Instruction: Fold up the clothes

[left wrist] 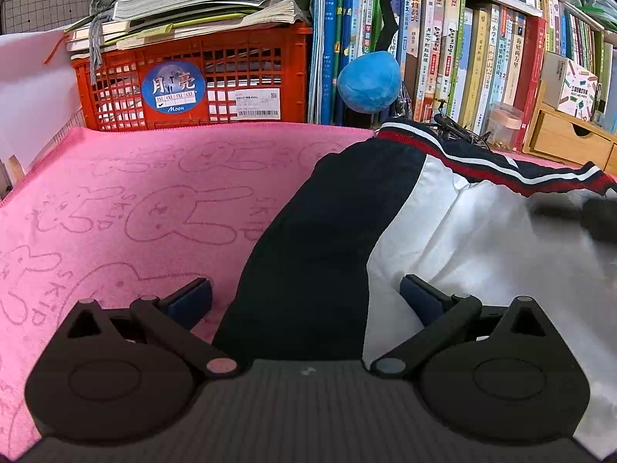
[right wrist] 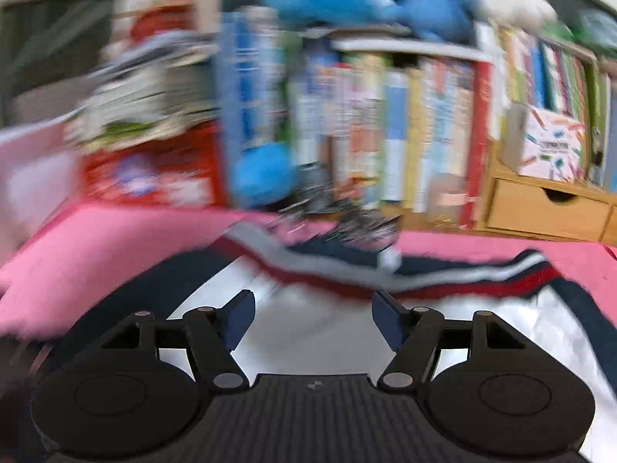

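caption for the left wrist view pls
Open left gripper over a navy-and-white jacket on a pink towel.

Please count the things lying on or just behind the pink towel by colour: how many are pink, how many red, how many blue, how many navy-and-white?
Pink: 1, the towel
Red: 1, the crate
Blue: 1, the plush ball
Navy-and-white: 1, the jacket
Total: 4

left view sharp, evenly lit – right view motion-blurred – fisheye-bent edges
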Tool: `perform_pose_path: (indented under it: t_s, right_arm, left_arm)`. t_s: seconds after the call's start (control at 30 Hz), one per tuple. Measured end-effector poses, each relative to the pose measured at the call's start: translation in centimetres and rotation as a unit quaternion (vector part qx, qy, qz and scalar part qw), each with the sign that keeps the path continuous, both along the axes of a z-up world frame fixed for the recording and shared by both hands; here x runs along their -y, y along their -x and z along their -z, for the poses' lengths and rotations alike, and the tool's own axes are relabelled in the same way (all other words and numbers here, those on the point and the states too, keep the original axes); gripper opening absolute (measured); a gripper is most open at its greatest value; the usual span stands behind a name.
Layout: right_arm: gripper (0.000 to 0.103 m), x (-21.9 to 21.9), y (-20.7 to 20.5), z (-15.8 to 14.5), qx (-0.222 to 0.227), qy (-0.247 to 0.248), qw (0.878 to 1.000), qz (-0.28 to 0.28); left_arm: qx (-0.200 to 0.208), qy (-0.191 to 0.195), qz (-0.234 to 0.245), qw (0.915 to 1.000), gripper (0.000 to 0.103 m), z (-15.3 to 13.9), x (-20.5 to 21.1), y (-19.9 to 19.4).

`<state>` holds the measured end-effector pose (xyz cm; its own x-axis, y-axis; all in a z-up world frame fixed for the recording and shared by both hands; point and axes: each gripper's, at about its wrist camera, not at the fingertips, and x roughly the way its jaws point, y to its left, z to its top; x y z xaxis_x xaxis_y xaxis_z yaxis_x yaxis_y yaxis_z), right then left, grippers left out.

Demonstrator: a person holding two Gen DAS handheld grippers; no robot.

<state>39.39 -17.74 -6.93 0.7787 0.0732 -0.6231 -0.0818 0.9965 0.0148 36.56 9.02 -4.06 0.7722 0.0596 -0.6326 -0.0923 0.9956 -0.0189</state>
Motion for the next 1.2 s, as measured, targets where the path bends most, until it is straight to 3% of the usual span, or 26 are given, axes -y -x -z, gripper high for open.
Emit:
perform_pose_path:
  t_s: [0.13, 0.23, 0.3, 0.33, 0.37, 0.5, 0.6, 0.67, 0.73, 0.8, 0.87, 0.97, 1.03, 1.1, 1.2]
  right_arm:
    - [0.068, 1.4, 5.9, 0.1, 0.007, 0.016, 1.0, -0.008]
    - [0.075, 2.6, 10.2, 0.1, 0.013, 0.028, 0.999, -0.013]
    - [0.073, 4.9, 10.8, -0.4, 0.026, 0.046, 0.998, 0.033]
    - [0.084, 6.1, 11.1, -0.7, 0.033, 0.055, 0.996, 0.056]
    - [0.101, 7.3, 11.4, -1.0, 0.039, 0.064, 0.994, 0.08]
    - [0.09, 11.9, 12.6, -2.2, 0.066, 0.097, 0.978, 0.17]
    - [0.09, 8.6, 14.4, -3.1, 0.098, -0.001, 0.992, 0.083]
    - [0.09, 5.9, 14.8, -2.9, 0.095, -0.052, 0.994, 0.028]
    - [0.09, 2.8, 14.7, -2.3, 0.077, -0.083, 0.993, -0.019]
    - [0.09, -0.2, 14.6, -1.6, 0.055, -0.059, 0.996, -0.045]
    - [0.09, -1.7, 14.2, -1.1, 0.041, -0.007, 0.998, -0.049]
    - [0.093, 0.8, 15.0, -1.4, 0.051, 0.037, 0.998, -0.013]
    - [0.093, 5.0, 14.7, -1.1, 0.037, 0.047, 0.997, 0.048]
    - [0.096, 9.3, 14.5, -0.8, 0.022, 0.056, 0.992, 0.109]
    - [0.1, 14.3, 15.3, -0.6, 0.004, 0.012, 0.986, 0.164]
  left_arm:
    - [-0.001, 0.004, -0.001, 1.0, 0.103, 0.1, 0.0, 0.0]
    - [-0.001, 0.004, 0.001, 1.0, 0.103, 0.1, 0.0, 0.0]
    - [-0.001, 0.004, 0.002, 1.0, 0.103, 0.1, 0.0, 0.1]
    - [-0.001, 0.004, 0.002, 1.0, 0.103, 0.1, 0.0, 0.1]
    - [0.001, 0.001, 0.003, 1.0, 0.103, 0.1, 0.1, 0.1]
    - [0.035, -0.036, 0.001, 0.9988, 0.101, -1.3, 1.1, 2.2]
    - [0.089, -0.065, 0.015, 0.9938, 0.103, -4.0, 2.8, 6.3]
    - [0.117, -0.08, 0.05, 0.9886, 0.103, -4.6, 4.4, 9.3]
    - [0.098, -0.133, 0.062, 0.9843, 0.103, -3.5, 6.2, 9.9]
    - [0.065, -0.195, 0.068, 0.9763, 0.103, -1.5, 7.6, 9.7]
    - [0.049, -0.223, 0.071, 0.971, 0.103, 0.7, 6.8, 9.1]
    - [0.048, -0.186, 0.091, 0.977, 0.103, 0.6, 4.2, 8.9]
    - [0.039, -0.171, 0.104, 0.979, 0.103, 0.1, 3.2, 8.7]
    - [0.045, -0.175, 0.108, 0.9776, 0.103, 0.0, 2.7, 8.9]
    - [0.056, -0.215, 0.071, 0.9723, 0.103, 0.3, 2.0, 9.3]
